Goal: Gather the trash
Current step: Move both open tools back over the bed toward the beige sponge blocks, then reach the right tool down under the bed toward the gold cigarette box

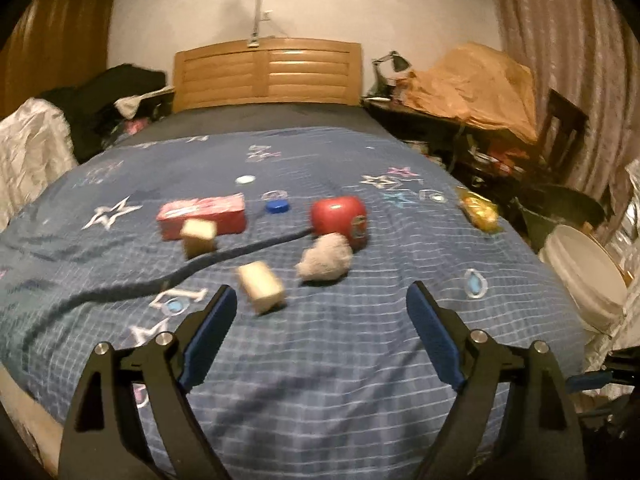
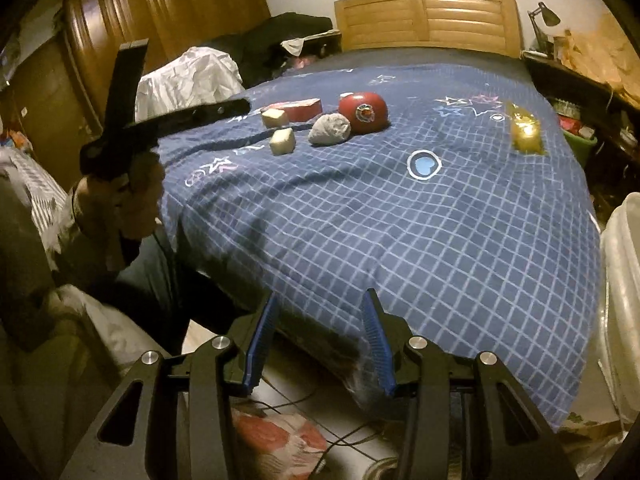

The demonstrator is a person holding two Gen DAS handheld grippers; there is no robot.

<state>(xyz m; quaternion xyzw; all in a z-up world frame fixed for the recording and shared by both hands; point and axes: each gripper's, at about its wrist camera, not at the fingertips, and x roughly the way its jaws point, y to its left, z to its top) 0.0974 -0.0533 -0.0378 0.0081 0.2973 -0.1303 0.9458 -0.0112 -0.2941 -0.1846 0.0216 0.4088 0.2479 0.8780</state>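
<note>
Trash lies on a bed with a blue checked cover (image 1: 320, 380). There is a red box (image 1: 200, 216), two beige blocks (image 1: 199, 236) (image 1: 262, 286), a grey crumpled ball (image 1: 325, 258), a red round tin (image 1: 340, 218), a blue cap (image 1: 277, 206), a white cap (image 1: 245, 179) and a yellow wrapper (image 1: 478, 208). My left gripper (image 1: 320, 290) is open just short of the nearer block and the ball, holding nothing. In the right wrist view a hand holds it (image 2: 188, 74) at the left of the bed. My right gripper (image 2: 321, 296) is open and empty over the bed's foot edge (image 2: 440, 320), far from the ball (image 2: 330, 130) and wrapper (image 2: 524, 128).
A white bucket (image 1: 580, 268) (image 2: 624, 280) stands beside the bed on the right. Behind it is a cluttered dark desk (image 1: 460, 132) with a lamp and brown paper. The wooden headboard (image 1: 268, 74) is at the far end. A red patterned bag (image 2: 276, 440) and cables lie on the floor.
</note>
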